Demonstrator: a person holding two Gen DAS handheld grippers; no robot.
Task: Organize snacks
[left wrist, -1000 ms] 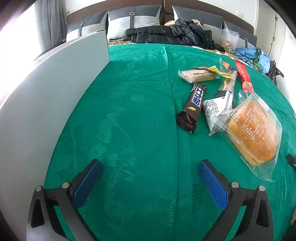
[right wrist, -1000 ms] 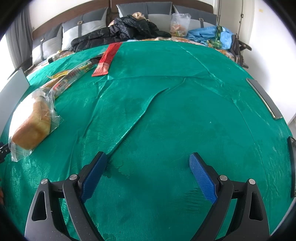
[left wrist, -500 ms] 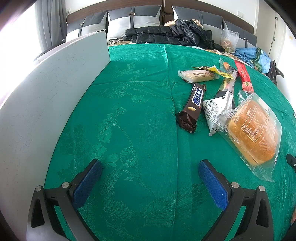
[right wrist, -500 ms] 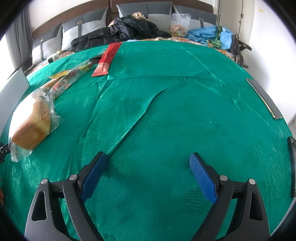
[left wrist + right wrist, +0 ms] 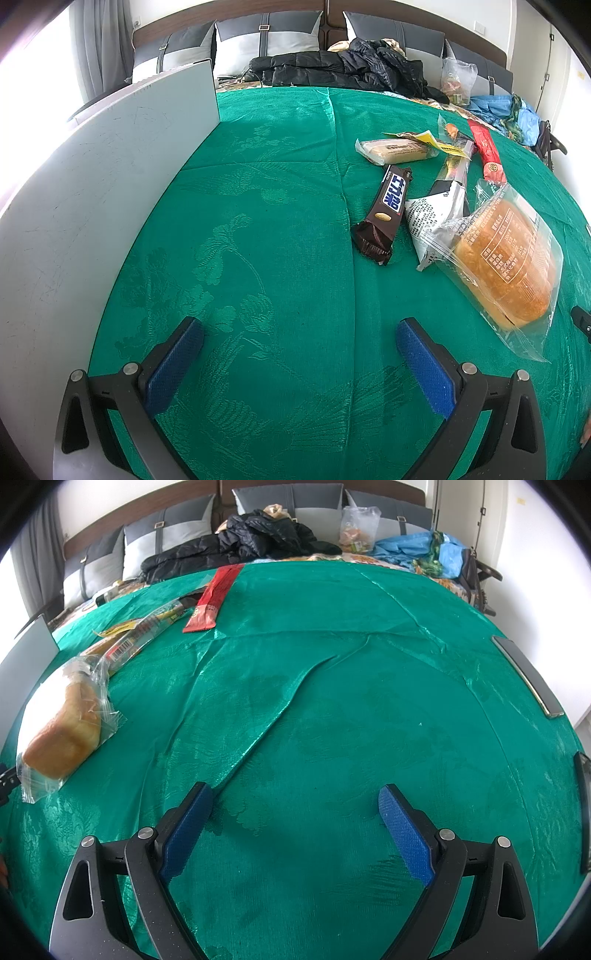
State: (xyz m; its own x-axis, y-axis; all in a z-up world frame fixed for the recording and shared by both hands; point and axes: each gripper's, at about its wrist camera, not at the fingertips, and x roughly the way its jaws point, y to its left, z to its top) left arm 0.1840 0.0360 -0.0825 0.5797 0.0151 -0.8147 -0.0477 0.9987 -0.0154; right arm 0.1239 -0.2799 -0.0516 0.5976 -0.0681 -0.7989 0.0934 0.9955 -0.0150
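Snacks lie in a cluster on the green cloth, right of centre in the left wrist view: a bagged bread loaf, a dark chocolate bar, a white-and-black packet, a pale wrapped cake and a red stick pack. My left gripper hangs open over bare cloth, short of the chocolate bar. In the right wrist view the bread loaf lies far left and the red stick pack far back. My right gripper is open above bare cloth, holding nothing.
A tall white panel stands along the left edge of the cloth. Black jackets, a clear bag, blue fabric and grey pillows sit beyond the far edge. Flat grey strips lie at the right rim.
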